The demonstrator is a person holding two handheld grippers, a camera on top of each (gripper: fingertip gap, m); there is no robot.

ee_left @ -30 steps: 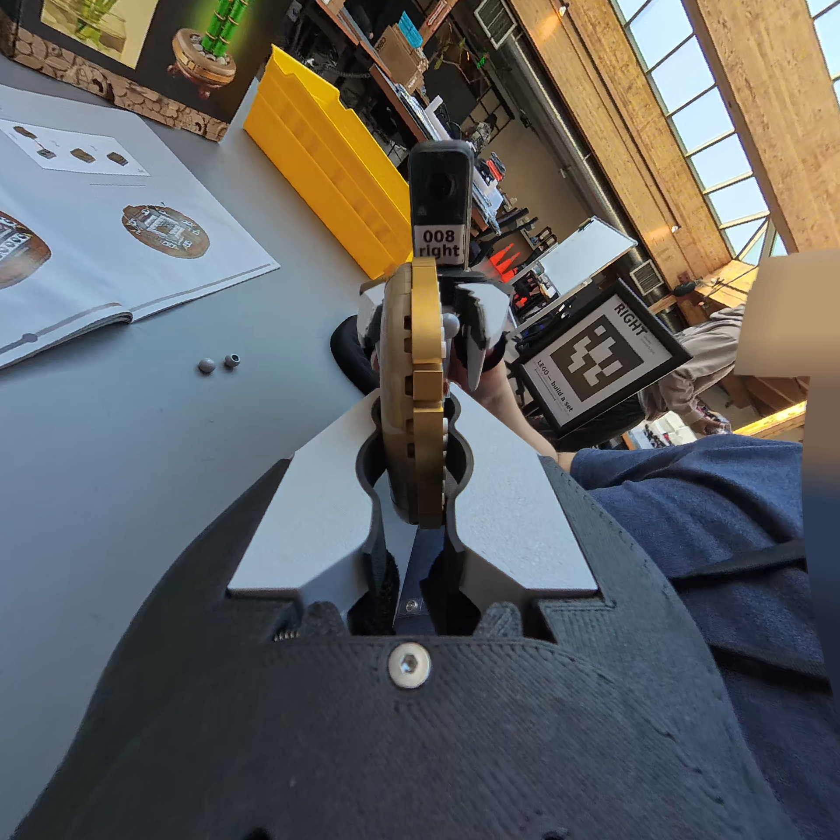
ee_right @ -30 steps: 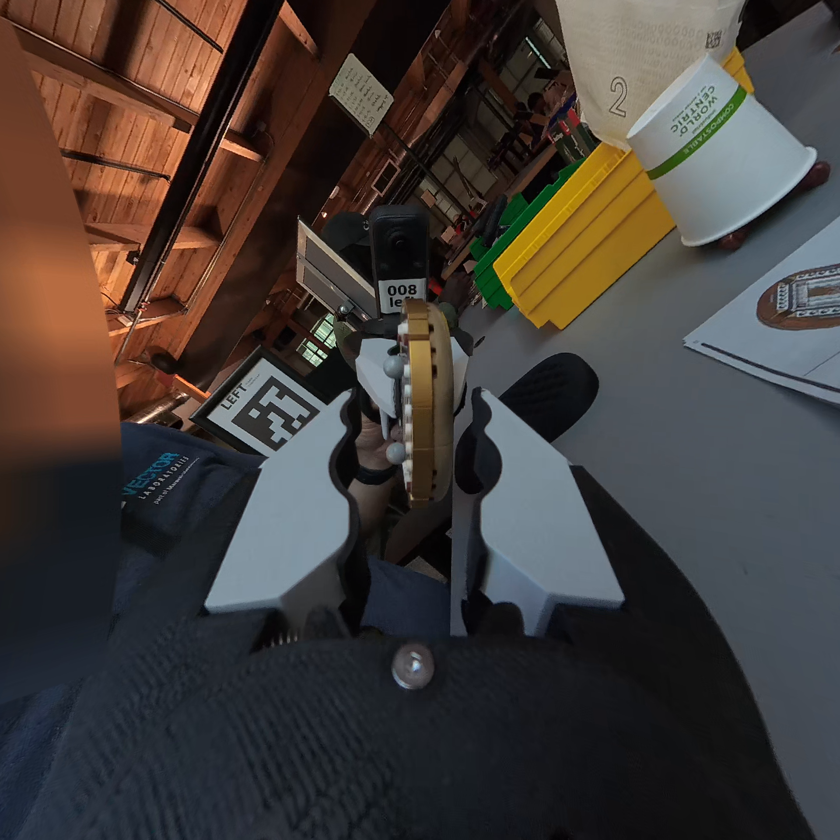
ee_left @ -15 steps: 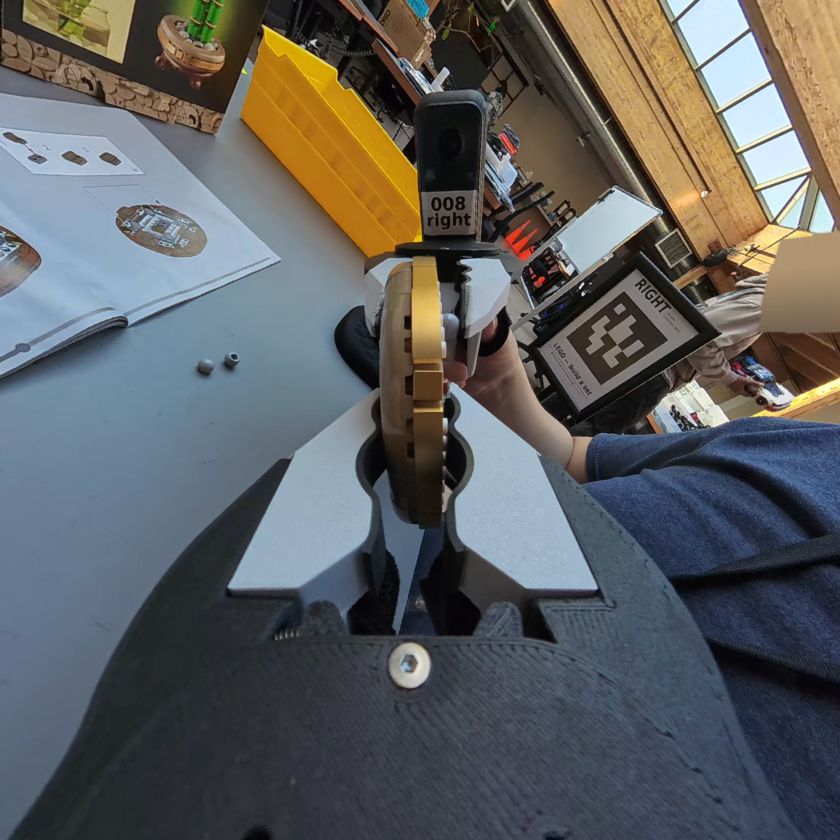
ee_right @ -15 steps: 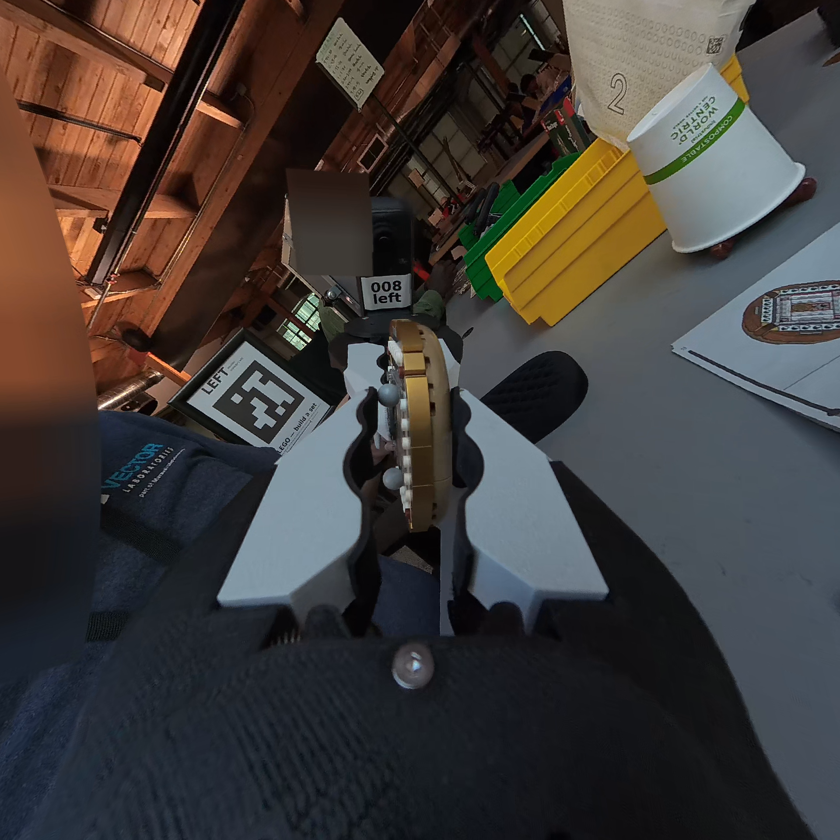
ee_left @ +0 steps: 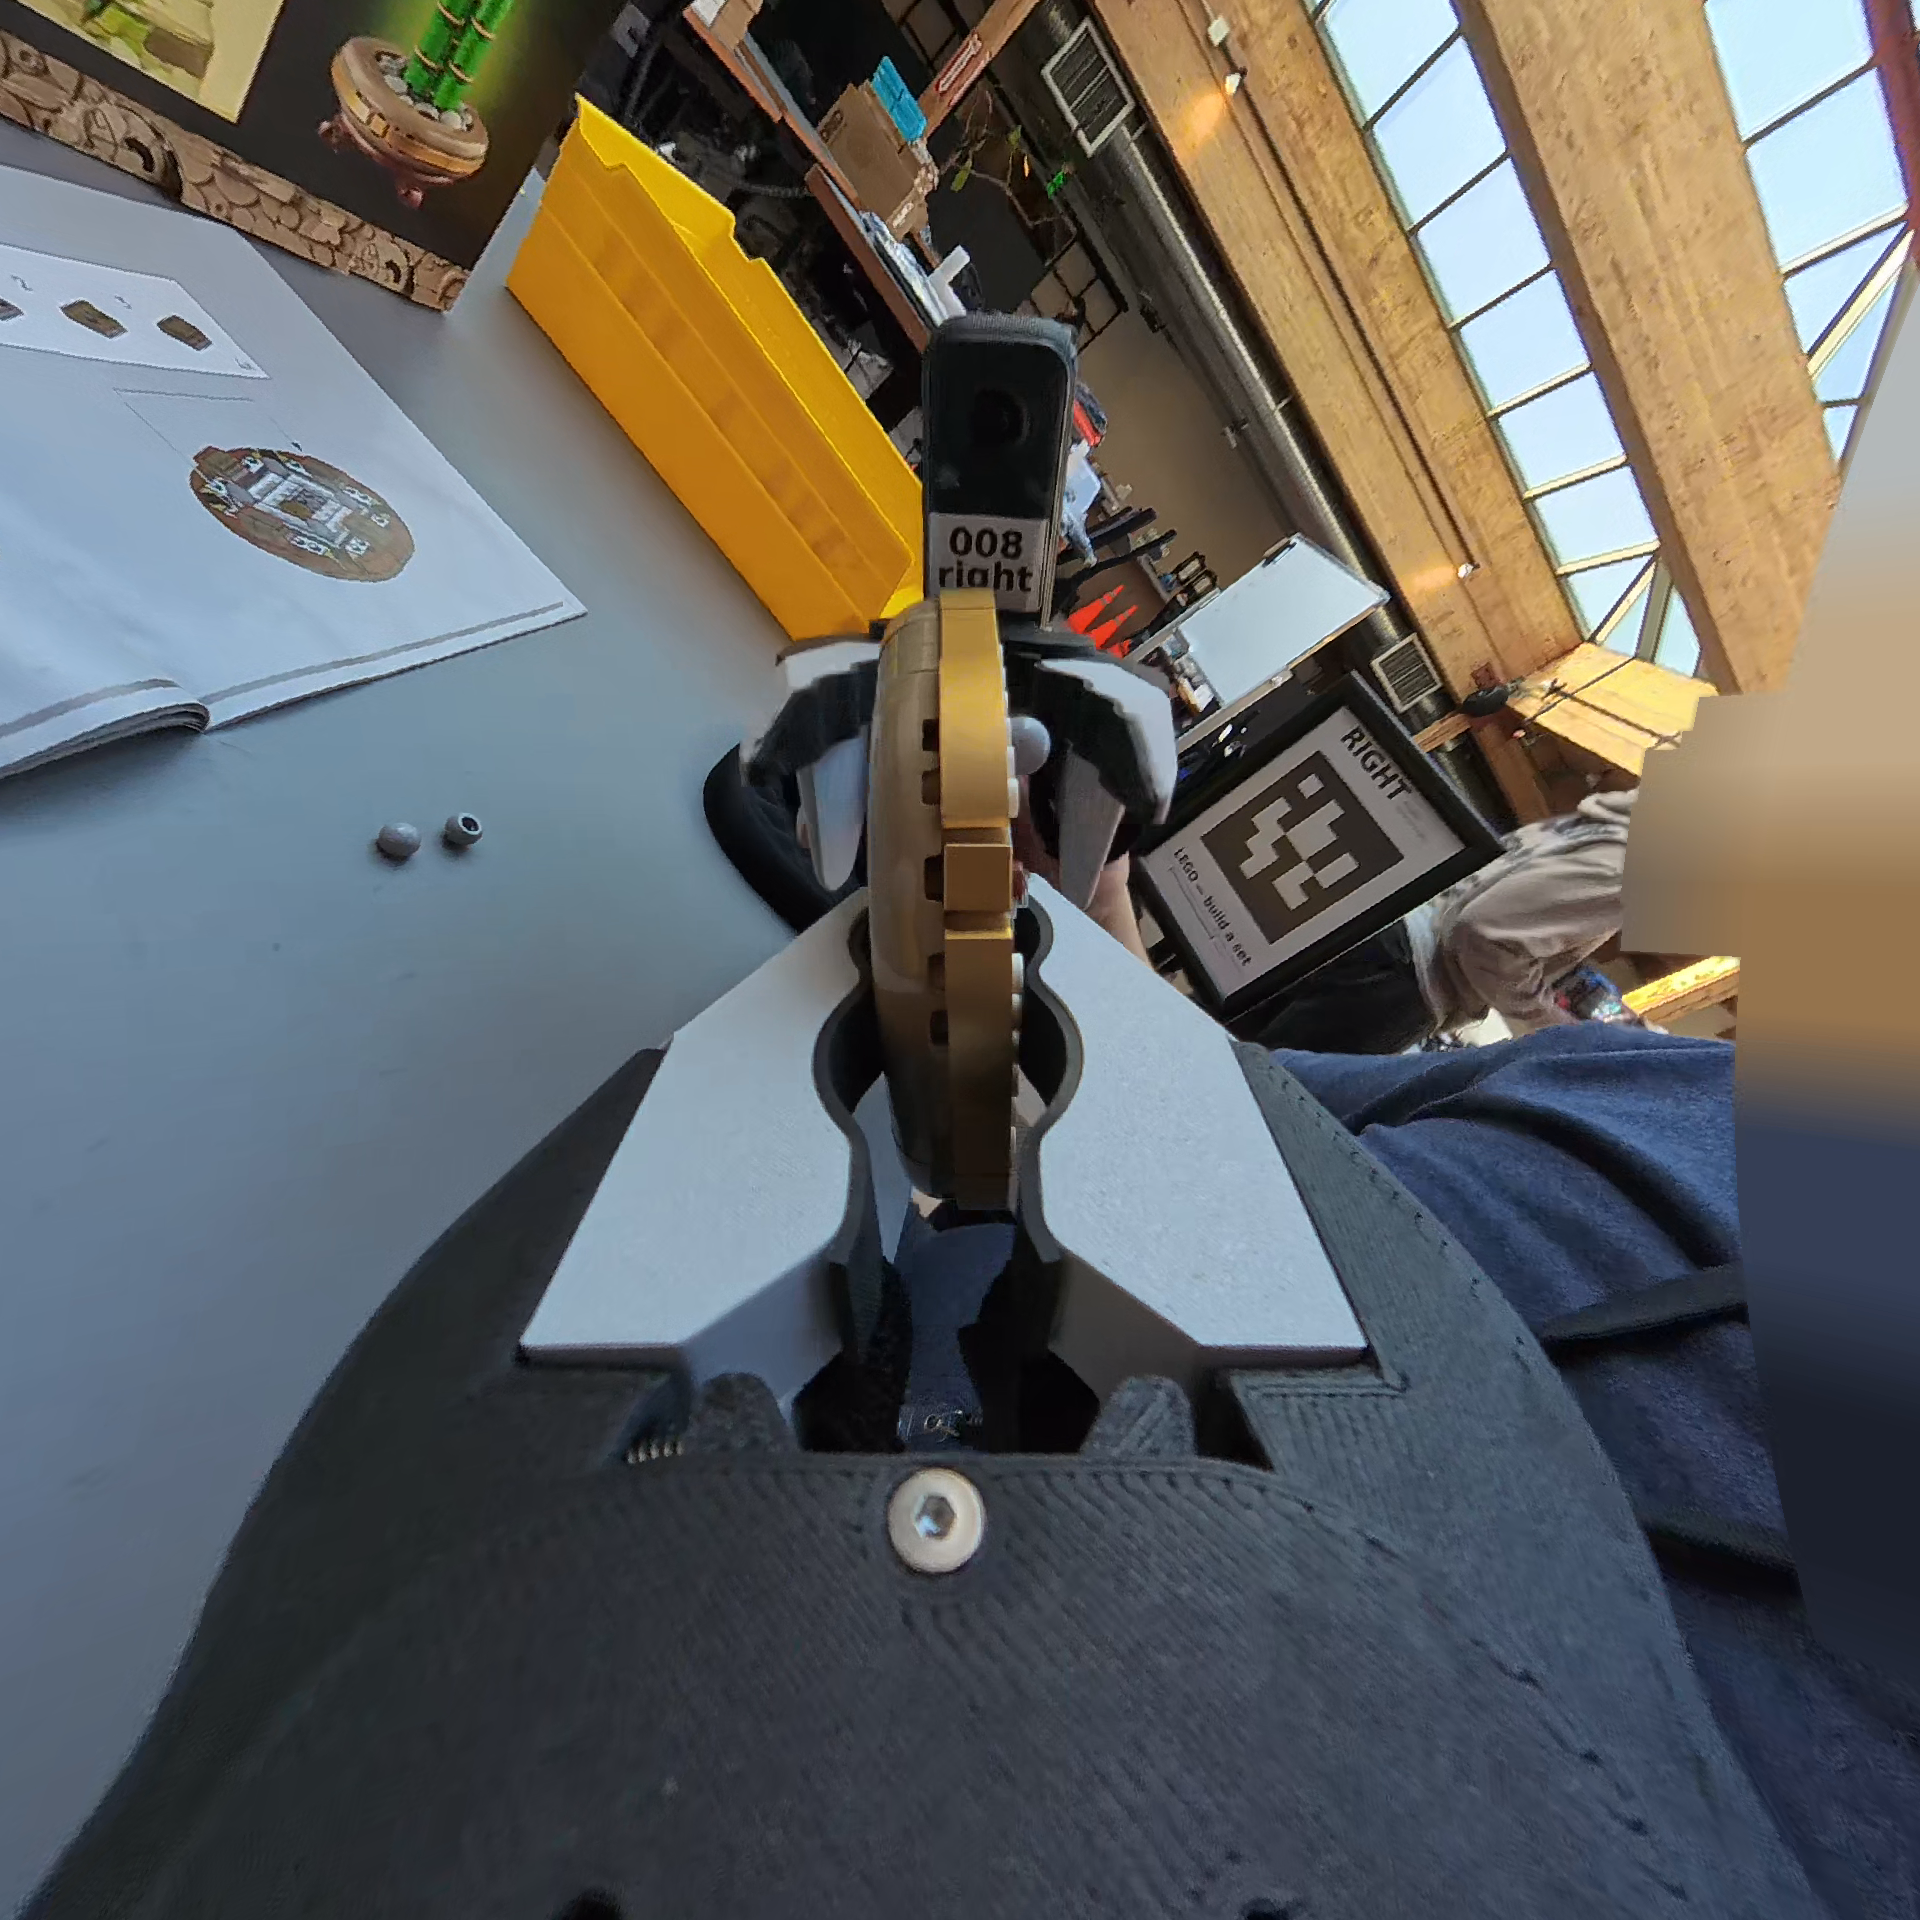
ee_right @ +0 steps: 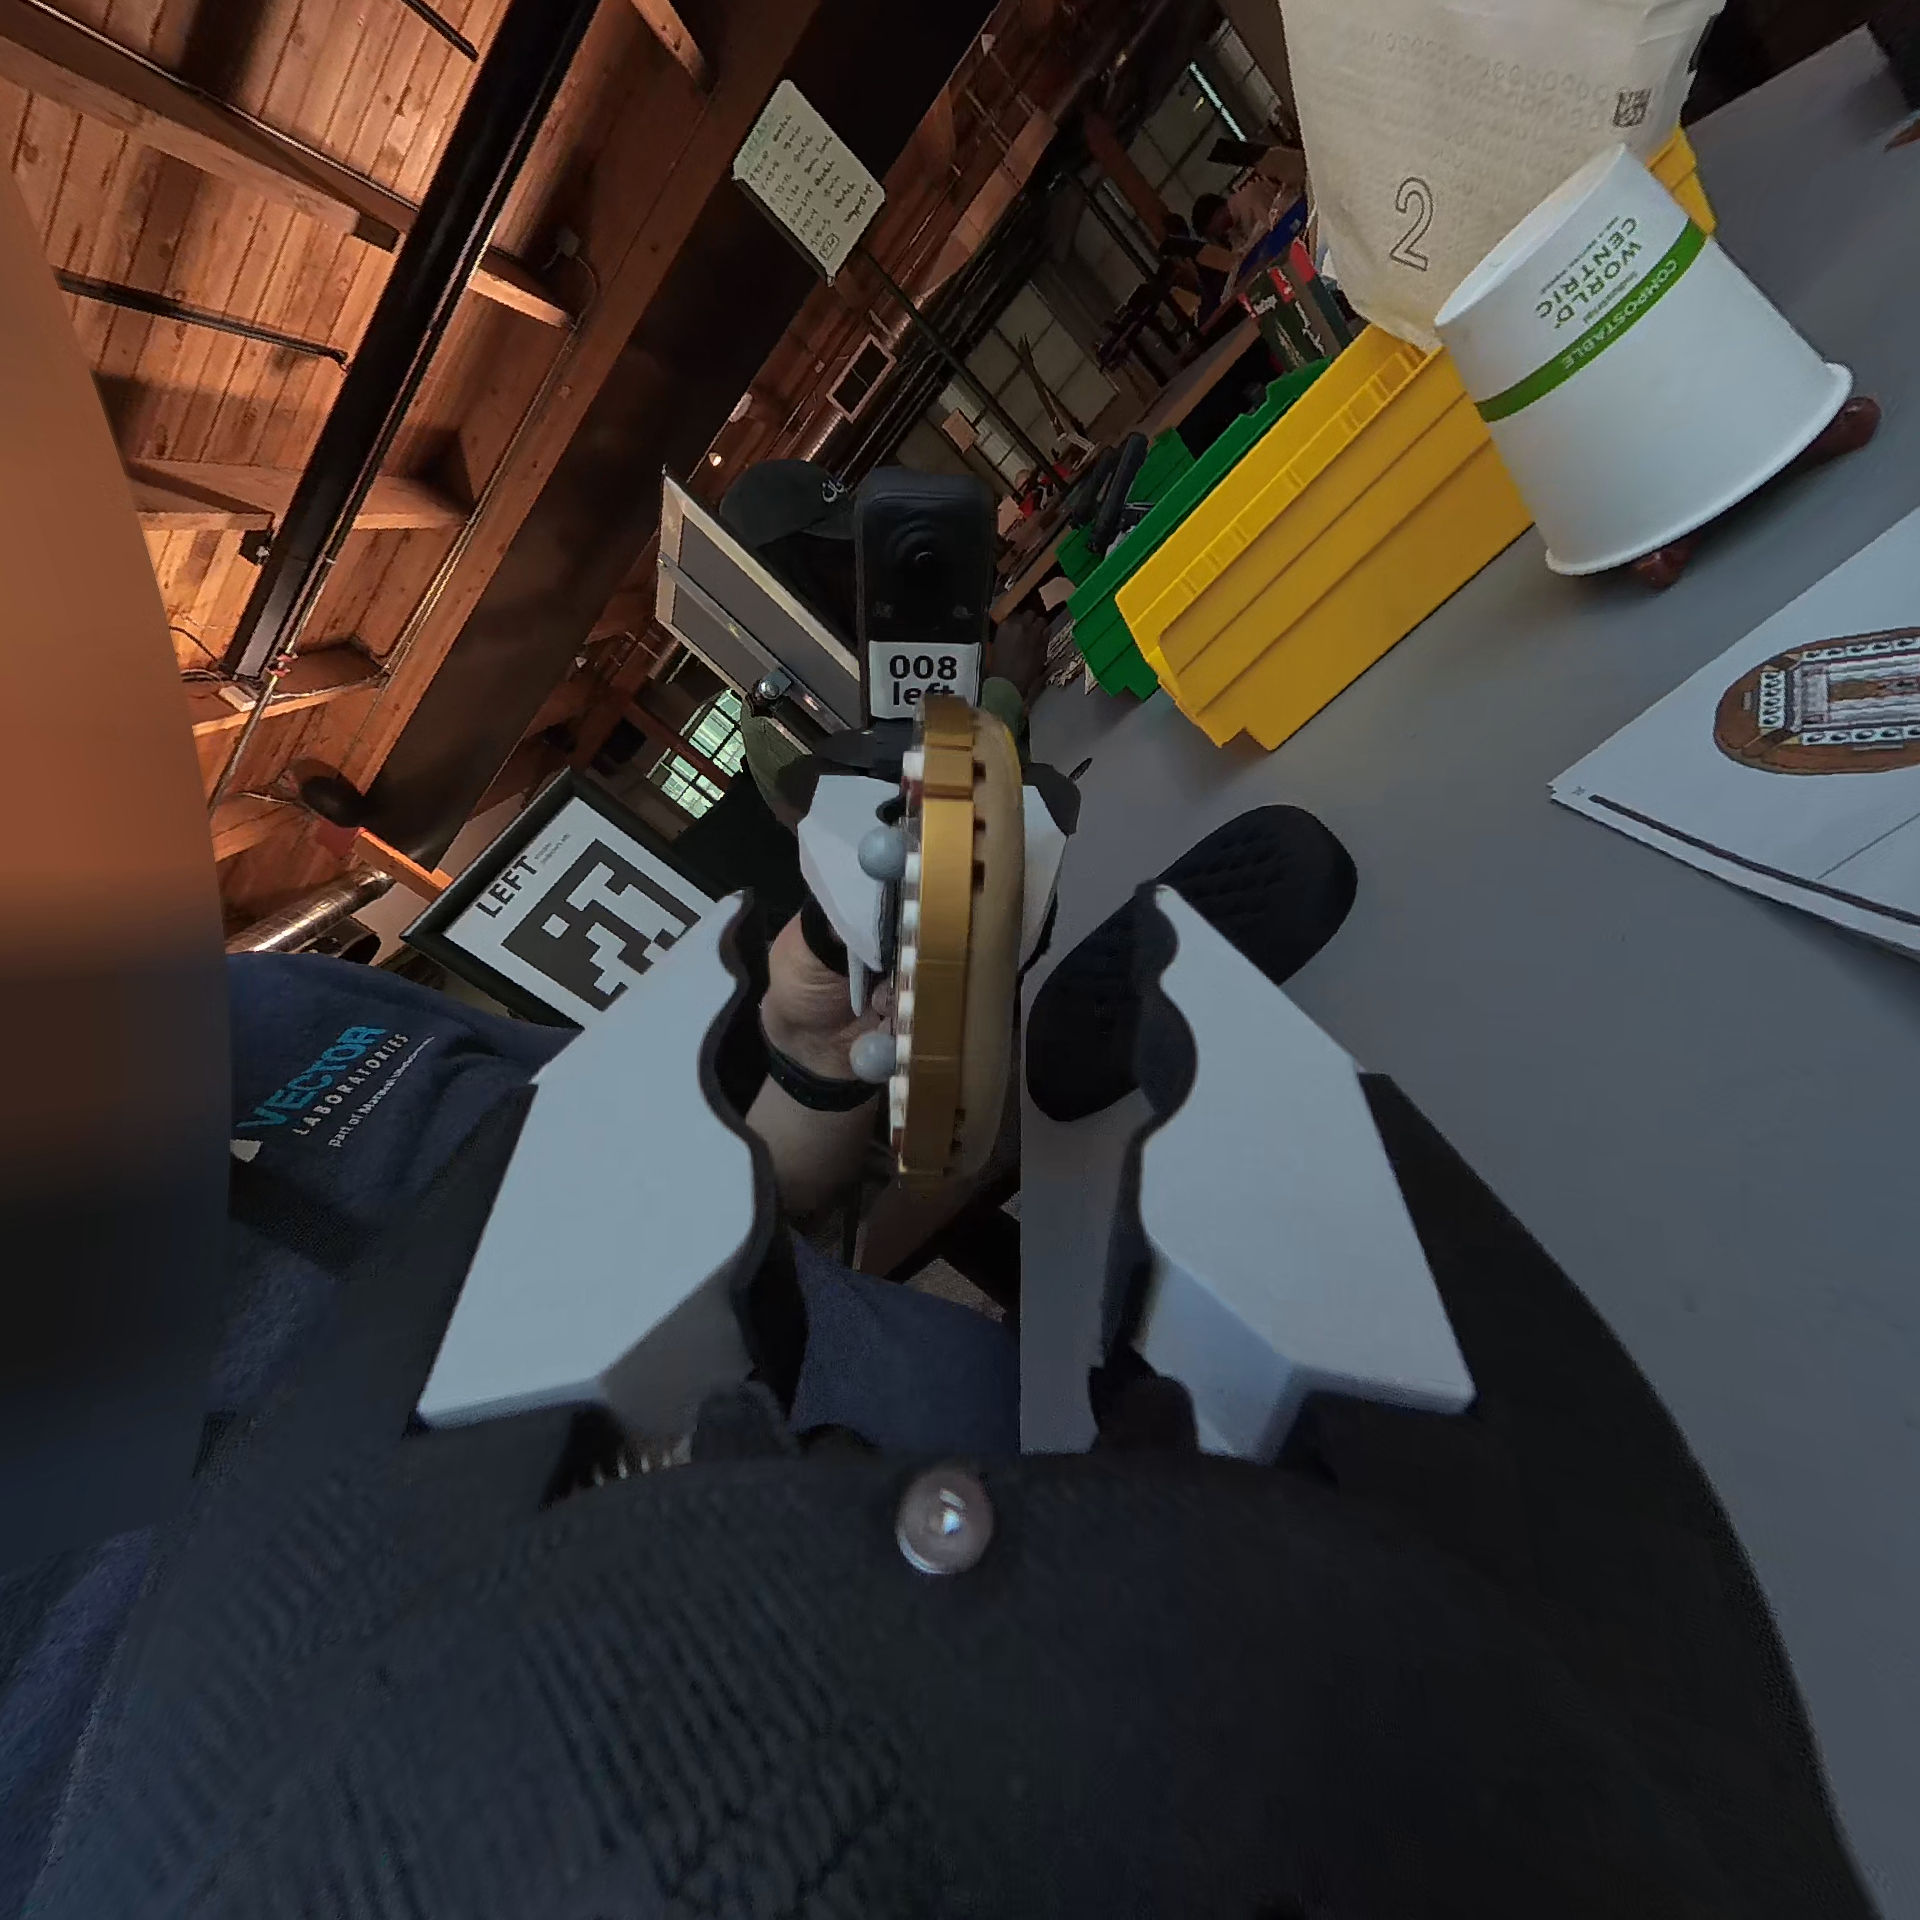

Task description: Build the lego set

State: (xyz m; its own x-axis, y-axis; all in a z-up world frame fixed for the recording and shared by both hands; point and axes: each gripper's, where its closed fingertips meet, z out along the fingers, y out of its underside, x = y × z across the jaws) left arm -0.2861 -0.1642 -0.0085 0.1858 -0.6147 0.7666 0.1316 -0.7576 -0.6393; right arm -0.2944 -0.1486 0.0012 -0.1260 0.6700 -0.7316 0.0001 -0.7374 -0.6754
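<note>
Since half a second ago our right gripper (ee_right: 940,1049) opens off the disc (ee_left: 951,904); left gripper (ee_left: 945,1029) clamps it midair (edge-on). Next, we regrip; studs (ee_left: 426,834) wait far left.

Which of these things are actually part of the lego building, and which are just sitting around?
In use: round gold disc, left gripper, right gripper, instruction booklet, two small grey studs.

Lying about: yellow bins, upturned paper cup, numbered paper bag.
</note>
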